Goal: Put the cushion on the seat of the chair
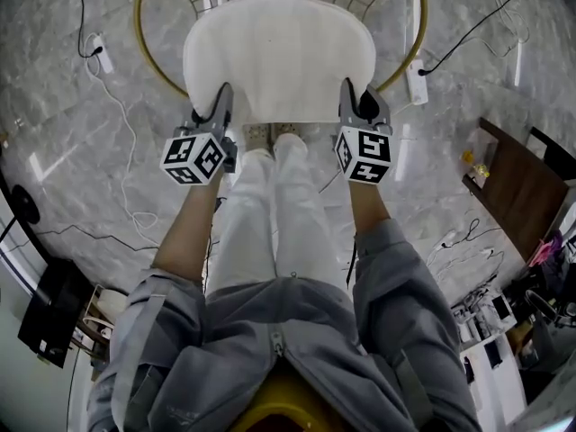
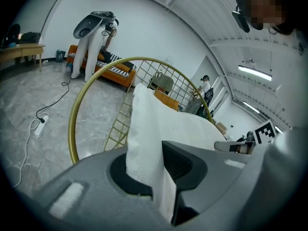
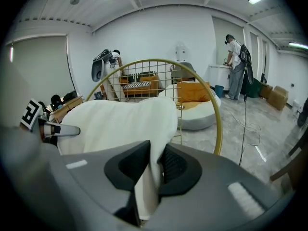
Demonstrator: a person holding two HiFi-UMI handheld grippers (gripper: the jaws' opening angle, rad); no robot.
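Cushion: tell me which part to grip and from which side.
Grip the cushion at its near edge, one corner per gripper, coming from that near side. It is wide, thin, soft, so two spread grips should keep it flat; the left gripper and right gripper are shut on those corners.

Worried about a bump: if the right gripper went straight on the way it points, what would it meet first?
Beyond the cushion the right gripper grips, probably the chair's gold wire back; depth is unclear.
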